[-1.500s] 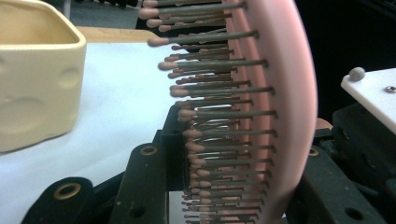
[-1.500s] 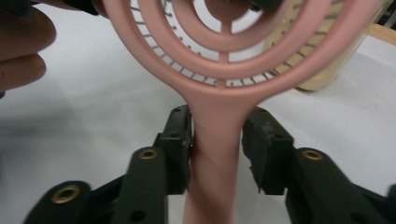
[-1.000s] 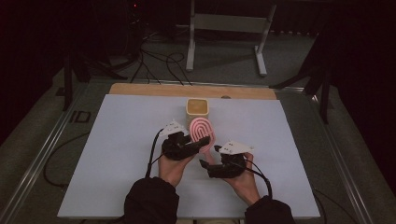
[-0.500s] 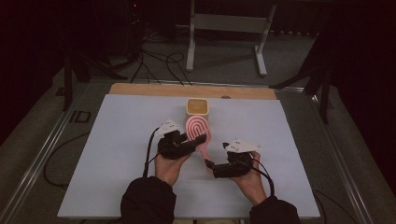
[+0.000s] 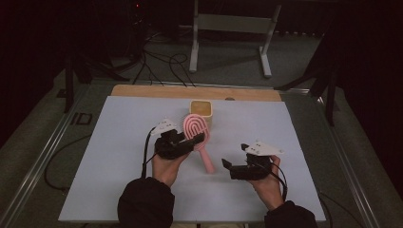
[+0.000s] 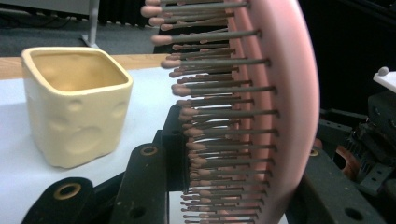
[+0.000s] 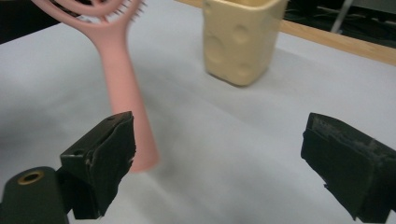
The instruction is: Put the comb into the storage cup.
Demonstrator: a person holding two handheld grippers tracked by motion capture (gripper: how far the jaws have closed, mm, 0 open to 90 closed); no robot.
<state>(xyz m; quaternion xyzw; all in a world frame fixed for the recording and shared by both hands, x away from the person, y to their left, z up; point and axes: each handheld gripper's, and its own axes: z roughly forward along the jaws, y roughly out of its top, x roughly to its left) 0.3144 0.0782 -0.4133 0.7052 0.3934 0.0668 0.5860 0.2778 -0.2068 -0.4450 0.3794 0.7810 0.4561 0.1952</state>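
High view: the white table mat (image 5: 119,156) is carrying the whole working area, with a wooden board edge (image 5: 142,91) running along its far side. Behind the table, a metal stand (image 5: 228,28) and loose floor cables (image 5: 157,61) are sitting well clear of the work.

Cream square cup (image 5: 201,109) is standing upright near the far middle of the mat; left gripper view is showing it empty (image 6: 74,102).

Pink hairbrush (image 5: 197,137) is being held up off the mat just this side of the cup, head toward the cup, handle pointing back toward the person.

Change since half a second ago: the right gripper (image 5: 230,167) is now backing off to the right, jaws standing wide apart and holding nothing; right gripper view is showing the brush handle (image 7: 126,102) free beyond its left jaw. The left gripper (image 5: 197,140) is keeping its jaws clamped on the brush head, bristles (image 6: 210,116) facing the camera.

Judgement: the brush is passing fully to the left hand, so the drop into the cup is likely falling to that gripper alone.

Obstructions: nothing is lying between brush and cup. The handle end is pointing away from the cup, so the brush is probably needing turning before going in.
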